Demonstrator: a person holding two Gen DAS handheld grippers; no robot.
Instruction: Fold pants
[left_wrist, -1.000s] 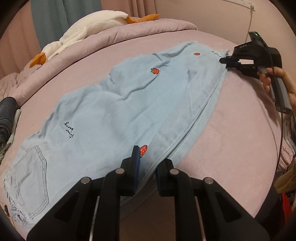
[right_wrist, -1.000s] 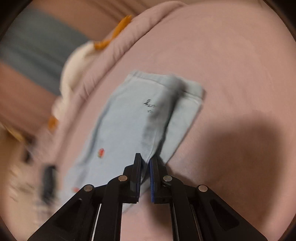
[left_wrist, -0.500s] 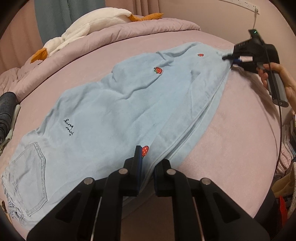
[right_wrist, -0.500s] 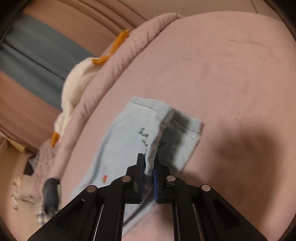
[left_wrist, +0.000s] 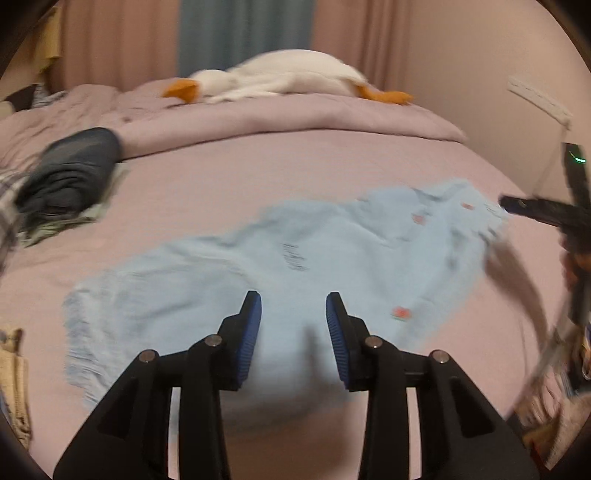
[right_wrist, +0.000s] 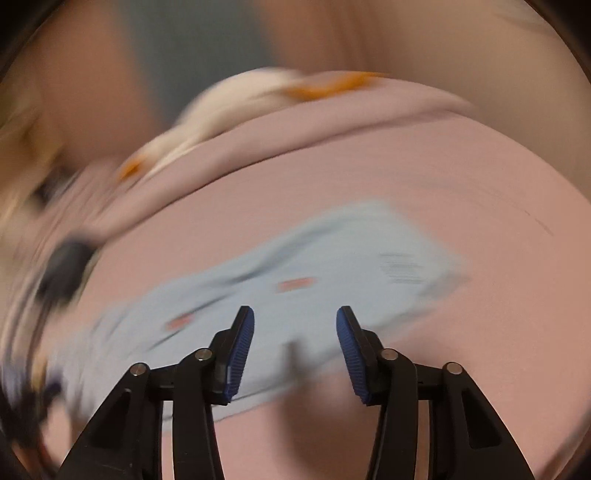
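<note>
Both tongs released since half a second ago. Then, our left tongs (left_wrist: 293, 325) were pinched on the near edge of the pants (left_wrist: 303, 266) and our right tongs (right_wrist: 294, 341) were clenched on the hem end, lifting it. Now both sets stand wide apart with nothing between the blue pads, and both cameras have pulled up and back. Heavy motion blur in both views, worst on the right.

Pants lie flat on the pink bed (left_wrist: 240, 184), lengthwise from about 8 o'clock to 2 o'clock in the left view, frayed waist end at 8, hem end at 2 just beside the right tool. No cloth hangs from either tool. Strawberry patches and script print face up.

Our read: the straighten-and-lay-out step is done, legs look stacked one on the other, and the crosswise folds are not yet made. Next grasp likely goes to one end to bring it over the other. Edges are too blurred to confirm how well the legs align.

Plush goose (left_wrist: 280, 79) at 12 o'clock and the dark rolled garment (left_wrist: 70, 173) at 10 are well apart from the pants.
</note>
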